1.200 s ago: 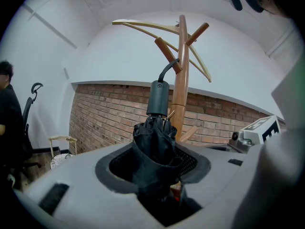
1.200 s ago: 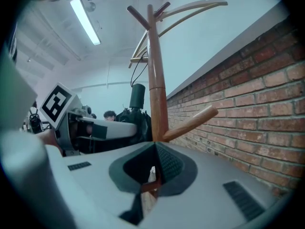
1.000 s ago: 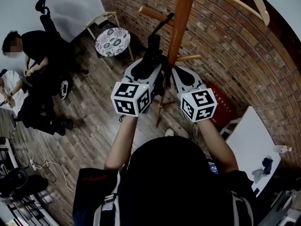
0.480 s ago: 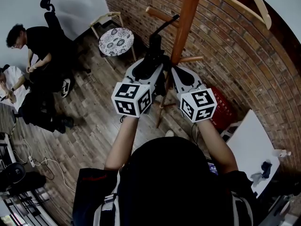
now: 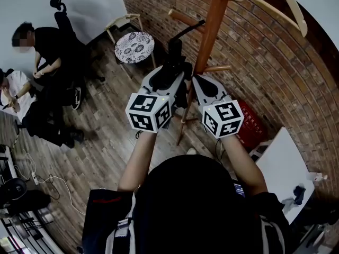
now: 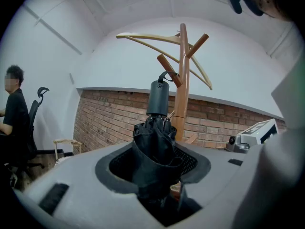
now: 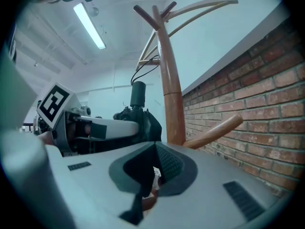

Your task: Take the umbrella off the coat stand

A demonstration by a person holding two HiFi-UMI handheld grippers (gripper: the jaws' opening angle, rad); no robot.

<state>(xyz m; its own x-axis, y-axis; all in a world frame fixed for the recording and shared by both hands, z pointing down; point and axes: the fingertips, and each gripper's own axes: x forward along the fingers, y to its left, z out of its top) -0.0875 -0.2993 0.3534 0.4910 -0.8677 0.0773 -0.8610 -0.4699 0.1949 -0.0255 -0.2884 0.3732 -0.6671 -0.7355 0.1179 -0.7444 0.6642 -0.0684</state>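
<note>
I judge this to be the lift-off step. My left tool (image 5: 168, 77) is clamped on the folded black umbrella (image 6: 153, 147), gripping the bunched canopy just below its handle (image 6: 158, 98). The umbrella hangs by its strap (image 6: 164, 74) from a slanted peg (image 6: 169, 70) of the wooden coat stand (image 6: 182, 94), so it is not yet free. Next I would raise the umbrella up along the peg's slope and out past its tip, then draw it back toward me. My right tool (image 7: 155, 168) hangs just beside the stand's trunk, closed on nothing. A lower peg (image 7: 214, 130) juts out near it, and the brick wall (image 5: 275, 62) is close behind, so room is tight. A patterned stool (image 5: 135, 46) and a seated person (image 5: 47, 52) are well apart from the stand.
</note>
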